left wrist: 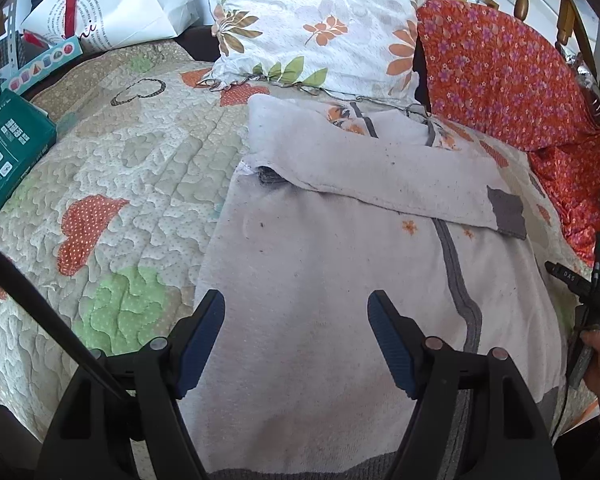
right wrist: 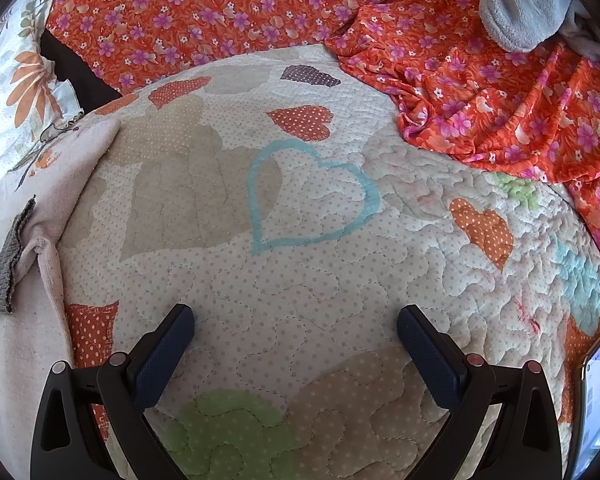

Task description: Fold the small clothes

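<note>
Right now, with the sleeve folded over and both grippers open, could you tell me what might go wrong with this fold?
1. The folded sleeve lies loose across the pale sweatshirt; lifting the hem could let it slide off.
2. The left gripper hovers open above the body; closing there might bunch the fabric.
3. The right gripper is over bare quilt, and a phone lies near its right finger, easily knocked.

Light: bright, even daylight over the quilt [right wrist: 300, 240], no harsh glare.
Shadows: soft and thin, a faint one under the folded sleeve [left wrist: 380, 176] of the garment.
Focus: centre crisp, quilting stitches easy to read.
Edges: heavy fisheye bend; dark vignette in the corners.
Blur: phone screen [right wrist: 598, 396] at the right edge smeared, slightly washed out.
</note>
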Demonstrator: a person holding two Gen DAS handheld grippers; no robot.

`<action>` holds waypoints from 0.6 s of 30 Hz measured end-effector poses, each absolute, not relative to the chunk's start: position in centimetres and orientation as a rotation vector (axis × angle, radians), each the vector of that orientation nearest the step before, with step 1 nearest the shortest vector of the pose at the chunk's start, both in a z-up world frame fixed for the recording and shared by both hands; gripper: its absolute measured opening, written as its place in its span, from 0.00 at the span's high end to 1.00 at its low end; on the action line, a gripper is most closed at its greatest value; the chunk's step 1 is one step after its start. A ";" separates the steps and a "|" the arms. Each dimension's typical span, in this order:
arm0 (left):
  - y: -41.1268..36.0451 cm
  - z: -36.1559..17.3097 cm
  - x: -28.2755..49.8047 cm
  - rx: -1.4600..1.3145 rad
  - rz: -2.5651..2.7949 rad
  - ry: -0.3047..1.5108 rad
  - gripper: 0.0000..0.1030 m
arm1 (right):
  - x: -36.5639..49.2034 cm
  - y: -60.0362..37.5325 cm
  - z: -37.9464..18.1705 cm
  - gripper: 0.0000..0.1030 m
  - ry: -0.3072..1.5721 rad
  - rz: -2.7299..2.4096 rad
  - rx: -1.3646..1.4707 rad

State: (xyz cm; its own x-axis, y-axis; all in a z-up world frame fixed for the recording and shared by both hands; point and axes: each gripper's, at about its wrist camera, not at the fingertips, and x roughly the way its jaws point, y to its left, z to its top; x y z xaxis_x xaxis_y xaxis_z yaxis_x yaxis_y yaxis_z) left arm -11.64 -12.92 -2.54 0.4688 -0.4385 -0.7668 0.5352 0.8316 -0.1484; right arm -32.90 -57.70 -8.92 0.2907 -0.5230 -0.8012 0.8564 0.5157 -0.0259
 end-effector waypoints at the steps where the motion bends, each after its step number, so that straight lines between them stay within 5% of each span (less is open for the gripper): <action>1: -12.9 -2.5 -11.6 0.120 -0.595 0.905 0.29 | -32.9 -57.7 -8.9 0.00 0.857 -0.962 0.457; 18: -9.8 0.7 -11.1 0.163 -0.489 0.856 0.29 | -33.1 -57.4 -7.9 0.01 0.894 -0.934 0.529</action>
State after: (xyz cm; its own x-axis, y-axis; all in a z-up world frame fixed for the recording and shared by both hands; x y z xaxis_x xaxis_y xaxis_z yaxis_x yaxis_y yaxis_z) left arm -11.08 -9.76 0.70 0.5532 -0.3468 -0.7574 0.4755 0.8780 -0.0547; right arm -33.11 -57.40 -7.85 0.2917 -0.4579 -0.8398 0.8589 0.5118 0.0193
